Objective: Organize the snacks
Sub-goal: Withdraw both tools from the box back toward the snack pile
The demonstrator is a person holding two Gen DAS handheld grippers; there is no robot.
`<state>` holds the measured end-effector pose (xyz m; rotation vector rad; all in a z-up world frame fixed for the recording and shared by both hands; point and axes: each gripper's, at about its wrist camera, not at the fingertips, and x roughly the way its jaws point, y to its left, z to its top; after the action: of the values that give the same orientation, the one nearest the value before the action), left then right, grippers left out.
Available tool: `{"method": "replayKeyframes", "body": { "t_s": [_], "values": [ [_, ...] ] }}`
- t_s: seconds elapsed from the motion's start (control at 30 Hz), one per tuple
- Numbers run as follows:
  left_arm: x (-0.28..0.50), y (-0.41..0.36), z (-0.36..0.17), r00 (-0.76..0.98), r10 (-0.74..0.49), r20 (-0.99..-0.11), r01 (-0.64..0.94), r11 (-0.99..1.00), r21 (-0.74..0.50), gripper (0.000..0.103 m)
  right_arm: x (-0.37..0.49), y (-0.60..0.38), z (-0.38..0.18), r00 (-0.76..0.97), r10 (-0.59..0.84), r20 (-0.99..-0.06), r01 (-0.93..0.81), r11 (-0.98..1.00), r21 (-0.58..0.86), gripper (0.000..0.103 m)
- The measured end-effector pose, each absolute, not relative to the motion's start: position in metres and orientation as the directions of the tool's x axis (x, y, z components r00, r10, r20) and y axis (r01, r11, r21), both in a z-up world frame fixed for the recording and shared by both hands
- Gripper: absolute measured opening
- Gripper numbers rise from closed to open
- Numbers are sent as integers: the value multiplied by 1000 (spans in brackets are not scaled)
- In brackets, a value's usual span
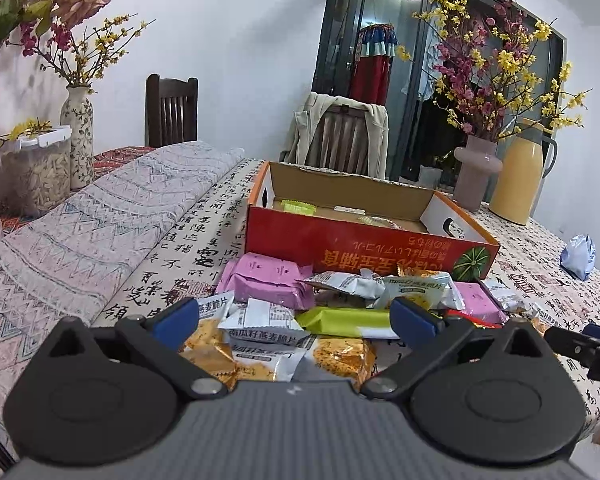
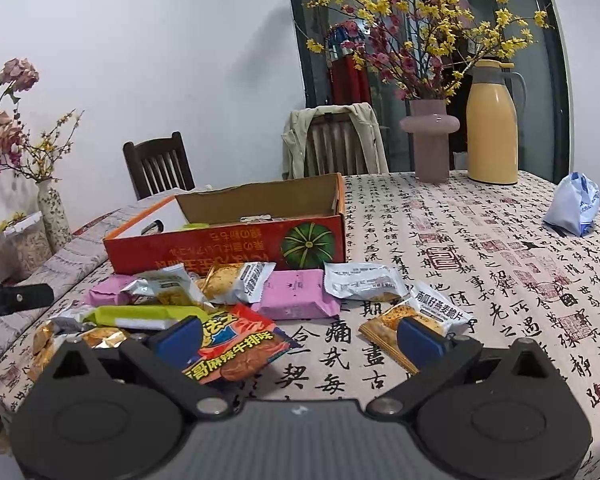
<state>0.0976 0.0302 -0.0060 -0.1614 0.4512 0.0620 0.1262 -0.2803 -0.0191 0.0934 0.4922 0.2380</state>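
Note:
A pile of snack packets lies in front of an orange cardboard box (image 1: 364,240) (image 2: 228,246) that holds a few packets. In the left wrist view my left gripper (image 1: 296,318) is open above the pile, over a white oat-crisp packet (image 1: 260,316) and a green bar (image 1: 340,320); a pink packet (image 1: 268,280) lies behind. In the right wrist view my right gripper (image 2: 298,338) is open, with a red spicy-snack packet (image 2: 240,348) by its left finger and an oat-crisp packet (image 2: 428,316) by its right finger. A pink packet (image 2: 296,294) lies farther off.
The table wears a calligraphy-print cloth (image 2: 480,280). A pink vase with flowers (image 2: 430,140), a yellow thermos (image 2: 492,124) and a blue-white bag (image 2: 572,204) stand at the far right. Folded fabric (image 1: 80,224), vases and a seed jar (image 1: 36,172) sit left. Chairs stand behind.

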Motion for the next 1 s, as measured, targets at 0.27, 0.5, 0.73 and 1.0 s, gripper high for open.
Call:
{"method": "replayKeyframes", "body": {
  "t_s": [0.27,0.5,0.73,1.0],
  "values": [
    [98,33,-6,892,31,-452,-112,982,-153,103,133,-289,-21,849,224,-479,-175,974,146,103],
    [102,37,-8,885,38,-464,-127,979,-162,103,157,-310,-28,841,128,-526,-74,990,122,103],
    [104,38,-11,880,41,-473,-136,976,-168,103,207,-327,-34,797,11,-604,59,994,97,103],
    [104,39,-13,875,54,-481,-151,975,-164,103,244,-327,-57,721,-54,-691,119,992,47,103]
  ]
}}
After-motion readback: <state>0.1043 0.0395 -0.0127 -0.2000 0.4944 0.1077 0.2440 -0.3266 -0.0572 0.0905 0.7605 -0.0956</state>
